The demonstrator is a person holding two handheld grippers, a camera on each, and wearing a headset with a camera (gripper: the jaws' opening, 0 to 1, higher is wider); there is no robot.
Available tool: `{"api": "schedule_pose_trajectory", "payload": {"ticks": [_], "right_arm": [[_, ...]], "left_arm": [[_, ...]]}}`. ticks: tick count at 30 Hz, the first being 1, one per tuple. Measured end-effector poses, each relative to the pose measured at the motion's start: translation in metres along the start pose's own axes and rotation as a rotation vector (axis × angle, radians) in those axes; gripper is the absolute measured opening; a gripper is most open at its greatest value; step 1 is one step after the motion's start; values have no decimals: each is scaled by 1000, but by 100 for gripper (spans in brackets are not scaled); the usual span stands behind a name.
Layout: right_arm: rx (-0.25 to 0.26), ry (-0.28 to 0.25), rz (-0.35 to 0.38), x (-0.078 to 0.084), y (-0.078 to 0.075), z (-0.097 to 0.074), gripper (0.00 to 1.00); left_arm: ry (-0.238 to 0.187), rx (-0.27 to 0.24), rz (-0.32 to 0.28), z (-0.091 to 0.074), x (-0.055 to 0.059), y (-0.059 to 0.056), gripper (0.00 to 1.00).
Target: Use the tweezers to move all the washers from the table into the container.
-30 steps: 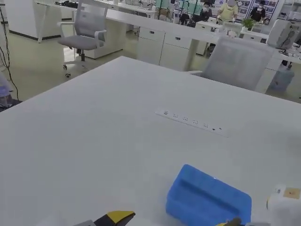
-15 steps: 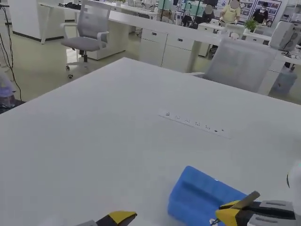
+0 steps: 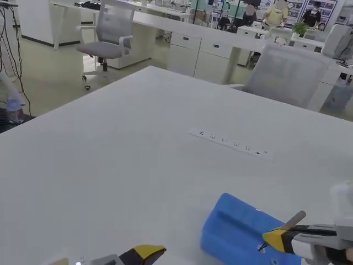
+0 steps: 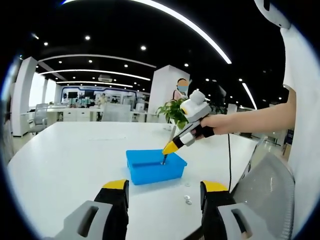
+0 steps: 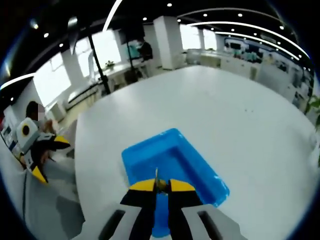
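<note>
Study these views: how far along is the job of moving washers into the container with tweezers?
Done: unclear; the blue container is too blurred inside to judge its contents. In hand: the right gripper, shut on the tweezers, dips their tips into the container. Left: at least two washers lie on the table beside it; the left gripper is open.
</note>
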State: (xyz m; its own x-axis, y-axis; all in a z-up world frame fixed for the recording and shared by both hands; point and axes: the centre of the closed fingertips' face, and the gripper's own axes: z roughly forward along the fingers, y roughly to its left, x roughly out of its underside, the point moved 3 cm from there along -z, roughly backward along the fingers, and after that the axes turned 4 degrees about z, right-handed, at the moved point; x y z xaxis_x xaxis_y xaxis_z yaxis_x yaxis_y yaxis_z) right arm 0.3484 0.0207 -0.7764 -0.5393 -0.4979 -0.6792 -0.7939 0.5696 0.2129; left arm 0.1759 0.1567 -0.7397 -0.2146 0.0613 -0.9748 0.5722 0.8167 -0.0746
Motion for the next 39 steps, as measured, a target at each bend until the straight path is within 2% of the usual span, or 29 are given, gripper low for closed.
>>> {"api": "schedule_pose_trajectory", "payload": {"ticks": [7,15,19,25,28,31,39], "right_arm": [[20,44,27,10,-15,13,4],[30,67,31,16,-20,17,4],[34,69,25,18,-21,18,5],[38,43,13,12,-19,11,5],[27,13,8,6,-10,4,5],[6,-20,-19,0,8,-7,5],[-52,-79,-34,-6,42,-31,5]], "left_arm": [[4,1,0,0,1,0,56],[8,4,-1,0,1,0,55],[9,4,-1,1,1,0,55],[11,3,-1,0,1,0,55],[11,2,-1,0,1,0,55],[10,3,0,0,1,0,55],[14,5,2,1,1,0,54]]}}
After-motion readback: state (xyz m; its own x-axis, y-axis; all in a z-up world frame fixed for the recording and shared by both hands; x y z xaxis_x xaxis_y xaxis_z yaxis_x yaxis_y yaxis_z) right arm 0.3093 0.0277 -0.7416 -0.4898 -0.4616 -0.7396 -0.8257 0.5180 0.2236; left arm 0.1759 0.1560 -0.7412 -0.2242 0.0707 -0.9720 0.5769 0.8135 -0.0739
